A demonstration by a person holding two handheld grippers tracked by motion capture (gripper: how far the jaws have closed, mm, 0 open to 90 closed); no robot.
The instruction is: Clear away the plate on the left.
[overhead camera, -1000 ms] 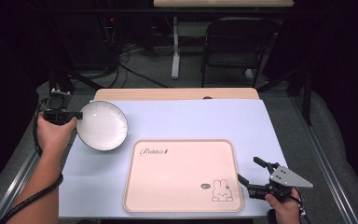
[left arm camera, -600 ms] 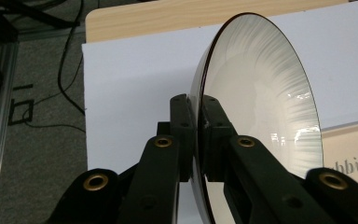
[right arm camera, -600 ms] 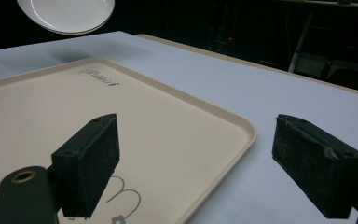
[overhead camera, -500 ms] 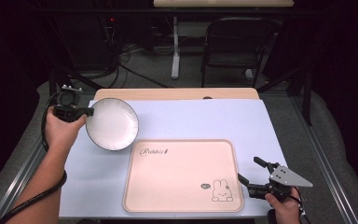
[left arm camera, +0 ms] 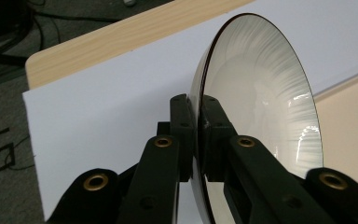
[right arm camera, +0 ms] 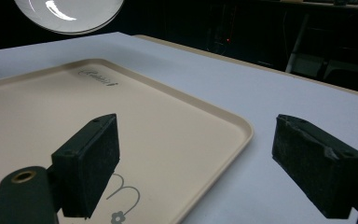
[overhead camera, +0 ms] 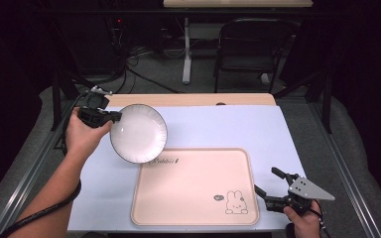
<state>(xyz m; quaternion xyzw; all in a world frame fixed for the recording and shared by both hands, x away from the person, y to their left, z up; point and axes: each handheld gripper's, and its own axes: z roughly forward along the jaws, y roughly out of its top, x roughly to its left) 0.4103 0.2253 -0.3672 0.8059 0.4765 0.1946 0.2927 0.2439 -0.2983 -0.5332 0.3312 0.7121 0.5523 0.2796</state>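
I have the white plate [overhead camera: 139, 133] pinched by its rim in my left tool [overhead camera: 110, 117], lifted off the tabletop [overhead camera: 218, 124] near its far left corner and tipped up on edge, its hollow face turned toward the right edge and its lower rim hanging just over the far left corner of the beige tray [overhead camera: 193, 188]. In the left gripper view the pads [left arm camera: 214, 135] clamp the plate's [left arm camera: 261, 107] thin rim from both sides. My right tool [overhead camera: 272, 190] sits with jaws wide apart and nothing between them at the tray's near right corner, close to the tabletop's near edge.
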